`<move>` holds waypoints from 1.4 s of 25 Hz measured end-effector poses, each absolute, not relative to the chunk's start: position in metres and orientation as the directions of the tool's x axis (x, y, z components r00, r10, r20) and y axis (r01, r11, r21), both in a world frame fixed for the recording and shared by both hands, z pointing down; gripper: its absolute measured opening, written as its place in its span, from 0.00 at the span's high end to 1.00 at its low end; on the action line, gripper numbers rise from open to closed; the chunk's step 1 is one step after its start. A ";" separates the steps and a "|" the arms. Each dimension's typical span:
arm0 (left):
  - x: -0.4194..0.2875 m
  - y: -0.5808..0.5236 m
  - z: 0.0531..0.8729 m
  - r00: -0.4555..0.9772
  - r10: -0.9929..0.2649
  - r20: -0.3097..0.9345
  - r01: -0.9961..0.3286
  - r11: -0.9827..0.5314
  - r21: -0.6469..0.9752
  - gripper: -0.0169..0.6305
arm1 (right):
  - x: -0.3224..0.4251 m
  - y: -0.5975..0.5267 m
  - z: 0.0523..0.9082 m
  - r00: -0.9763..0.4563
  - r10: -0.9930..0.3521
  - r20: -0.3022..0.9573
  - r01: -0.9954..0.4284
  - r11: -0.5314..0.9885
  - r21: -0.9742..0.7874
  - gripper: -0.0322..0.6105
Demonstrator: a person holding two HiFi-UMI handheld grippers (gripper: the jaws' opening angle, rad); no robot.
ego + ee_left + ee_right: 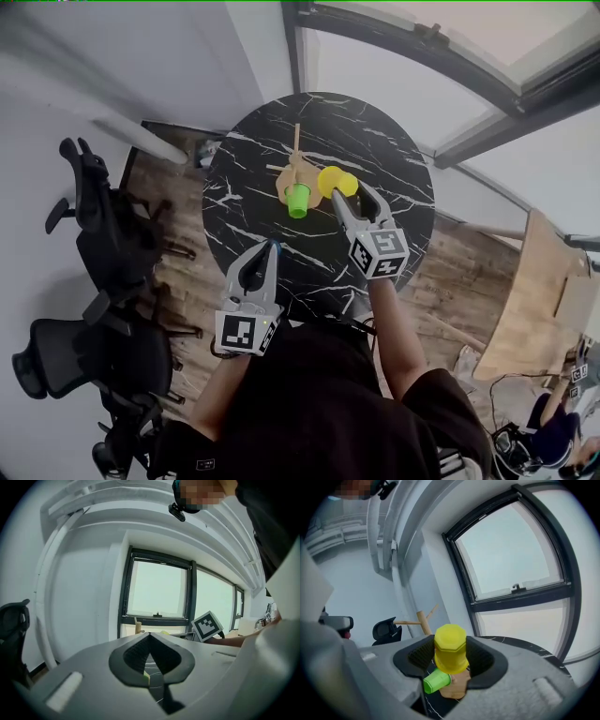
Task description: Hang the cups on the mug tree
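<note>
A wooden mug tree [296, 169] stands near the middle of the round black marble table [384, 155]. A green cup [297, 200] sits tipped sideways low on the tree, close to its base. My right gripper [348, 198] is shut on a yellow cup [337, 180], held just right of the tree. In the right gripper view the yellow cup [450, 649] stands between the jaws of the right gripper [450, 662]. Behind it are the green cup [436, 681] and the tree's post [423, 622]. My left gripper [272, 247] hovers shut and empty over the table's near left; its jaws meet in the left gripper view [150, 639].
Two black office chairs [101, 228] [70, 361] stand left of the table on the wooden floor. A light wooden board [534, 300] lies at the right. A large window [520, 555] is beyond the table. The person's body fills the lower middle of the head view.
</note>
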State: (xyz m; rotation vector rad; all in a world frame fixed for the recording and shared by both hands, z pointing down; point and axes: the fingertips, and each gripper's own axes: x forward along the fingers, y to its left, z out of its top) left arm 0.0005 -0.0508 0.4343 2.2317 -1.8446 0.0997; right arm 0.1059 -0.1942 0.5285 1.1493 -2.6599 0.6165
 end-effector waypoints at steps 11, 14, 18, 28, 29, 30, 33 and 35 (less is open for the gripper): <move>-0.002 -0.056 0.434 0.151 -0.961 0.230 -0.986 -0.129 0.108 0.98 | 0.089 -0.202 0.564 -0.734 -0.578 0.356 -0.679 0.644 -0.353 0.63; -0.005 -0.056 0.434 0.141 -0.962 0.233 -0.987 -0.119 0.106 0.98 | 0.085 -0.201 0.568 -0.743 -0.565 0.359 -0.669 0.650 -0.360 0.63; -0.007 -0.056 0.436 0.135 -0.962 0.239 -0.988 -0.113 0.104 0.98 | 0.080 -0.201 0.571 -0.754 -0.549 0.361 -0.656 0.659 -0.367 0.63; -0.010 -0.053 0.440 0.132 -0.961 0.245 -0.988 -0.109 0.106 0.98 | 0.076 -0.204 0.578 -0.779 -0.525 0.344 -0.627 0.665 -0.406 0.63; -0.010 -0.053 0.440 0.133 -0.961 0.244 -0.988 -0.111 0.104 0.98 | 0.076 -0.204 0.578 -0.779 -0.524 0.344 -0.627 0.662 -0.410 0.63; -0.010 -0.053 0.440 0.135 -0.961 0.243 -0.988 -0.113 0.102 0.98 | 0.076 -0.205 0.579 -0.779 -0.524 0.345 -0.627 0.659 -0.415 0.63; -0.011 -0.052 0.438 0.137 -0.961 0.241 -0.988 -0.114 0.109 0.98 | 0.076 -0.204 0.583 -0.777 -0.520 0.354 -0.629 0.658 -0.414 0.62; -0.011 -0.051 0.439 0.138 -0.962 0.238 -0.987 -0.114 0.111 0.98 | 0.076 -0.204 0.583 -0.775 -0.522 0.357 -0.632 0.658 -0.410 0.61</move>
